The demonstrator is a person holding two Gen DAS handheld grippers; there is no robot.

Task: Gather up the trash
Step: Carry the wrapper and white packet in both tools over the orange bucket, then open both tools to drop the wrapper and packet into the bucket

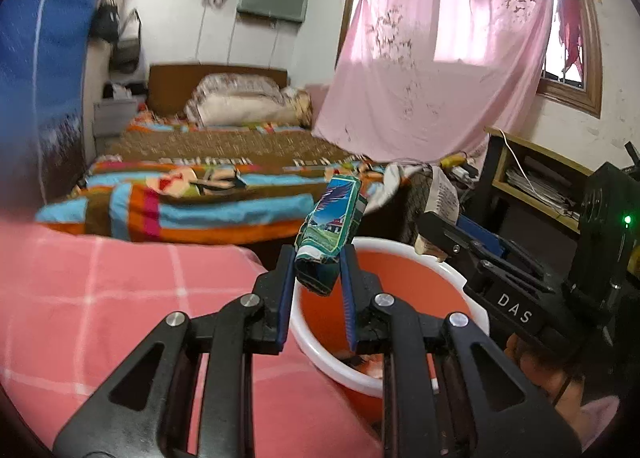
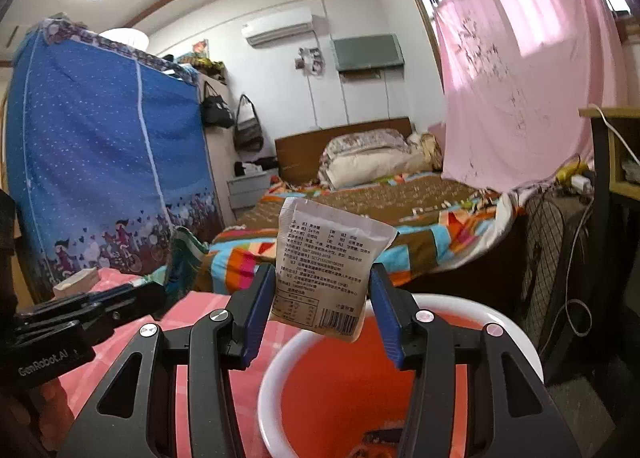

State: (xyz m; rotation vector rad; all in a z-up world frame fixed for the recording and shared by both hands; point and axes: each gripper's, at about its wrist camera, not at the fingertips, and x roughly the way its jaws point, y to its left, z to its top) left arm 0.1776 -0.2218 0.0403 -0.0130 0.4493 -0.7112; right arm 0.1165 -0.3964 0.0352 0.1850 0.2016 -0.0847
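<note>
A crumpled green-and-blue drink carton [image 1: 332, 225] stands upright between the blue pads of my left gripper [image 1: 318, 258], which is shut on it. It hangs over the near rim of an orange bucket with a white rim [image 1: 452, 274]. My right gripper [image 2: 320, 274] is shut on a white printed snack packet [image 2: 324, 254], held above the same bucket [image 2: 272, 378]. Some scraps lie at the bucket's bottom [image 2: 372, 442]. Each tool's black body shows in the other's view: the right one [image 1: 516, 306], the left one [image 2: 80, 310].
A pink checked cloth [image 1: 120, 298] covers the surface left of the bucket. Beyond it is a bed with a striped blanket [image 1: 200, 197]. A blue fabric wardrobe [image 2: 100, 157] stands left; a fan grille [image 2: 552, 258] and a wooden shelf [image 1: 540, 177] stand right.
</note>
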